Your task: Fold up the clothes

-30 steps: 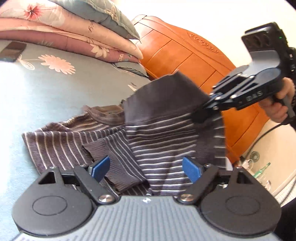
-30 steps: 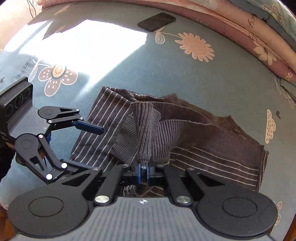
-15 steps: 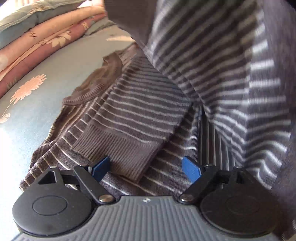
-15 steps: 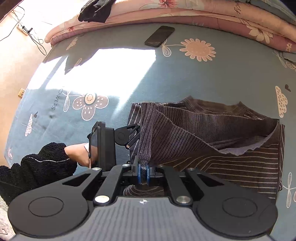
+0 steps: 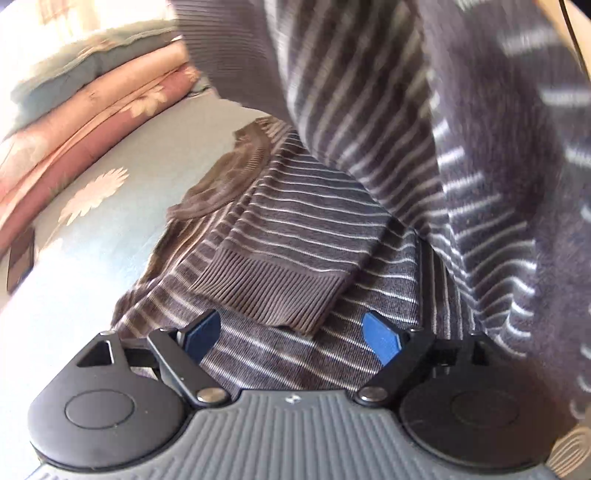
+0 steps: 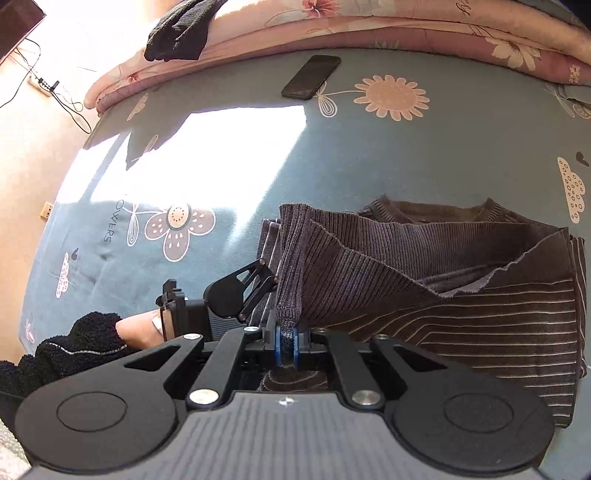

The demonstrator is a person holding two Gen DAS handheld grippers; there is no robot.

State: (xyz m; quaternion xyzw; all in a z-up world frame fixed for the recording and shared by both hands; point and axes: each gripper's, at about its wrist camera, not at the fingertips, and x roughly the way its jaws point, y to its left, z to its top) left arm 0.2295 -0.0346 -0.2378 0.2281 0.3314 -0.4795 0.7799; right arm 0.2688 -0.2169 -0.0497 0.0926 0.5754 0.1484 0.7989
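Observation:
A brown sweater with thin pale stripes (image 5: 295, 236) lies on the blue flowered bedsheet (image 6: 258, 155). My left gripper (image 5: 291, 334) hovers open just above the sweater, its blue pads wide apart beside a ribbed cuff (image 5: 269, 291); nothing is pinched. My right gripper (image 6: 286, 349) is shut on the sweater's ribbed hem (image 6: 290, 280), lifting that edge so the cloth (image 5: 461, 129) hangs over the lower layers. In the right wrist view the left gripper (image 6: 258, 280) sits at the sweater's left edge, partly hidden by the raised fabric.
A black phone (image 6: 312, 76) lies on the sheet near the folded quilts (image 6: 406, 26). A dark garment (image 6: 181, 29) rests on the quilts. A person's hand in a black sleeve (image 6: 77, 343) holds the left gripper. The bed edge and floor with cables (image 6: 40, 83) are at left.
The right gripper has lifted the hem, draping cloth over the left gripper's view. The left gripper has rolled and slid in under the raised fabric, staying open.

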